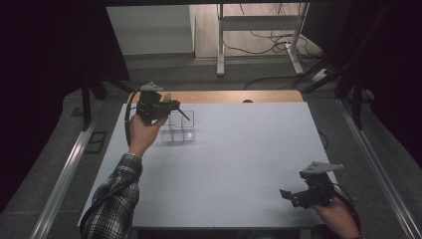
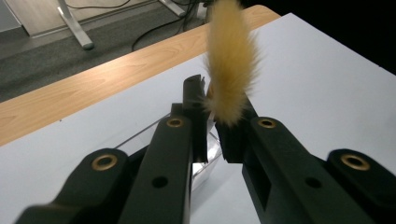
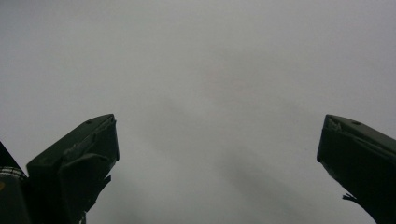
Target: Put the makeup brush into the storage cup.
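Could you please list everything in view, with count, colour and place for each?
furry piece: one, tan-yellow, pinched between the left gripper's fingers, sticking up above them.
clear box: one, transparent, on the far left part of the table, just under the left gripper.
table: one, white top with a wooden strip along the far edge.
desk frame: one, white, on the floor beyond the table, with loose cables near it.
left gripper: one, black, raised over the clear box, shut on the furry piece.
right gripper: one, black, low at the near right of the table, fingers wide apart, nothing between them.
sleeve: one, plaid, on the left forearm.
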Demonstrator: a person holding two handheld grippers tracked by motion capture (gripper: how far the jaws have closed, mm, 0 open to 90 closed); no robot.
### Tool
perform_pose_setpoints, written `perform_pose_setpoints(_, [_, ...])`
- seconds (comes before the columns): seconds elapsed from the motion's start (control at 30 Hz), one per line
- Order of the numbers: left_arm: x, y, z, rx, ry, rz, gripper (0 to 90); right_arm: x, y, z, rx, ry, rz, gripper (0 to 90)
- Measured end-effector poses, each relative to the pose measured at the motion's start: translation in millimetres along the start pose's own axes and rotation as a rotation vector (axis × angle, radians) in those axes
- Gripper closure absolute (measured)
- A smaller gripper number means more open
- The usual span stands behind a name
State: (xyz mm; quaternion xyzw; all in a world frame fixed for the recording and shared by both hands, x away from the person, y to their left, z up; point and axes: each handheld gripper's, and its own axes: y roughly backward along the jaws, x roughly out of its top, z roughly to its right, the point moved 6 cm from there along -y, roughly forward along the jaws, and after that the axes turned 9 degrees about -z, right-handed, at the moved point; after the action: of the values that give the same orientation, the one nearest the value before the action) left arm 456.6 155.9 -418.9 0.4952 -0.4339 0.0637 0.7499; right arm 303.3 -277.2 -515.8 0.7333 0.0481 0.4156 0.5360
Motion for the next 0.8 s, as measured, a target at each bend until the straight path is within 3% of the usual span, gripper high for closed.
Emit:
perform_pose_setpoints(0.37, [5.3, -11.1, -4.8, 0.026, 0.003, -0.023, 83.0, -0.2, -0.4, -0.2, 0.006, 0.001, -0.002, 0.0])
perform_pose_setpoints(0.8, [-1.0, -31.1, -8.4, 0.037, 0.006, -0.06, 83.0, -0.3, -0.9, -0.4, 0.01, 0.005, -0.005, 0.0])
